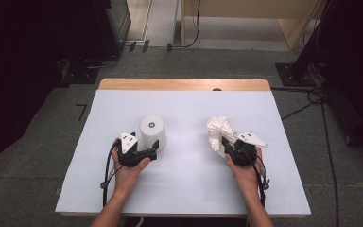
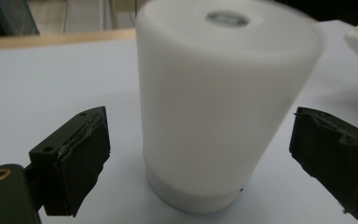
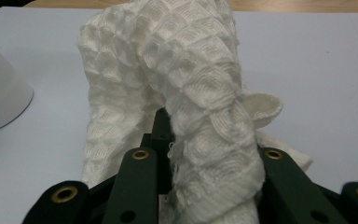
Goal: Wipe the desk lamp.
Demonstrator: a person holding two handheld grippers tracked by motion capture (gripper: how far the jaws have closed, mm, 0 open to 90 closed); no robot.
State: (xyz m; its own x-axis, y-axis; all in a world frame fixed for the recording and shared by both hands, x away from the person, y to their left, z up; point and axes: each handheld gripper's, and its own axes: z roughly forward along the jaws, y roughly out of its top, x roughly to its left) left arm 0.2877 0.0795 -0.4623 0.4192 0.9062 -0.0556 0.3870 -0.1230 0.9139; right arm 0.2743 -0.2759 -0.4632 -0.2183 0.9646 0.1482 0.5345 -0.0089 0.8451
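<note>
A white cylinder (image 1: 152,132) with a small round mark on top stands upright on the white table cover (image 1: 184,189), left of centre. My left gripper (image 1: 154,150) lies level at its near side. In the left gripper view the cylinder (image 2: 219,102) stands between the two black pads (image 2: 81,158), which are apart from its wall, so the gripper is open. Right of centre, a crumpled white waffle-weave cloth (image 1: 219,128) rises from my right gripper (image 1: 228,143). In the right gripper view the cloth (image 3: 186,79) bunches up out of the black jaw arms (image 3: 137,182), which are shut on it.
A bare wooden strip (image 1: 184,84) runs along the table's far edge. Cables (image 1: 312,101) and a dark stand base (image 1: 295,73) lie on the grey floor beyond the table. The cylinder's side (image 3: 0,88) shows at the left of the right gripper view.
</note>
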